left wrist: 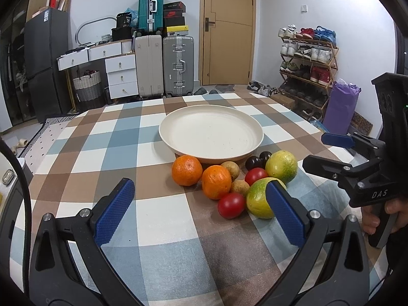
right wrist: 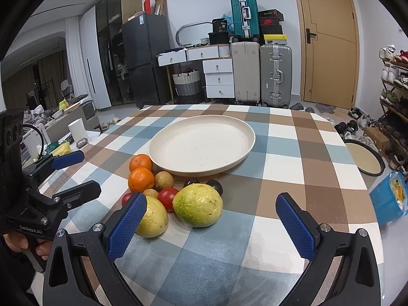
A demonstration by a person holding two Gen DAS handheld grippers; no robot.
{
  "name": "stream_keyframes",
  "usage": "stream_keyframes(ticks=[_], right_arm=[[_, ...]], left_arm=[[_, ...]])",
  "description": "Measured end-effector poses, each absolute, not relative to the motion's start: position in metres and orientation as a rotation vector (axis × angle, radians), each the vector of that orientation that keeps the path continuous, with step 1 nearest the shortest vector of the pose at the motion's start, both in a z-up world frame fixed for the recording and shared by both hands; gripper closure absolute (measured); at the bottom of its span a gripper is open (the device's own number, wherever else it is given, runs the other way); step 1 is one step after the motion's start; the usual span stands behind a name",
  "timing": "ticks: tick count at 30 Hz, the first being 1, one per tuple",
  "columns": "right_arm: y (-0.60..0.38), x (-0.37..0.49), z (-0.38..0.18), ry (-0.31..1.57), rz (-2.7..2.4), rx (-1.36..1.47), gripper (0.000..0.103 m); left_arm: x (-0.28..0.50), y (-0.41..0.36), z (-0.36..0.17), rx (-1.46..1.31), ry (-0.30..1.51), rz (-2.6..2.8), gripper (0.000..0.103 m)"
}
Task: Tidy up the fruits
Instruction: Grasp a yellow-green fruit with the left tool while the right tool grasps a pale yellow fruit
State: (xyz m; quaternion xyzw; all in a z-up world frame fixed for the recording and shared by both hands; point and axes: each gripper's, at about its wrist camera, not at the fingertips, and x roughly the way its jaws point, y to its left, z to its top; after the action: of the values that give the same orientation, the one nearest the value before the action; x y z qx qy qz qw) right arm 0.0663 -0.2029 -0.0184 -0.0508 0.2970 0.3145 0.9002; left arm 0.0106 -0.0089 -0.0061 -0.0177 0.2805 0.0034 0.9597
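Fruit pile: two oranges, two guavas, tomatoes, dark plums, small brown fruits; on the checked table, touching the cream plate at its 6 o'clock rim. Left tongs: apart, holding nothing. Right tongs: apart, holding nothing.

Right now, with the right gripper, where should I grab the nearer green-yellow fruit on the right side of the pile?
Grip the green-yellow fruit across its widest middle, coming straight forward and down from the near side. It is rounded, and its near and right sides are clear; tomatoes crowd its left. The right gripper is open, probably wide enough.
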Motion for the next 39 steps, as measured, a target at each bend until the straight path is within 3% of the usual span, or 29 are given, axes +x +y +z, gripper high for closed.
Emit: stream_keyframes(ticks=[13,17,26,33,39], right_arm=[[-0.199,0.094,-0.036,0.777,0.635,-0.081,0.001],[-0.195,0.104,-0.042,0.826,0.655,-0.067,0.018],[-0.188,0.113,-0.049,0.882,0.707,-0.023,0.026],[-0.185,0.112,-0.05,0.907,0.768,0.02,0.048],[-0.187,0.104,-0.045,0.876,0.75,0.003,0.049]], left_arm=[[0.037,-0.008,-0.023,-0.045,0.717,-0.037,0.0],[0.044,-0.006,-0.029,-0.063,0.749,-0.036,0.002],[0.05,0.017,-0.036,-0.125,0.782,-0.004,0.002],[0.049,0.014,-0.037,-0.129,0.788,-0.017,0.003],[0.045,0.004,-0.032,-0.138,0.776,-0.057,0.003]])
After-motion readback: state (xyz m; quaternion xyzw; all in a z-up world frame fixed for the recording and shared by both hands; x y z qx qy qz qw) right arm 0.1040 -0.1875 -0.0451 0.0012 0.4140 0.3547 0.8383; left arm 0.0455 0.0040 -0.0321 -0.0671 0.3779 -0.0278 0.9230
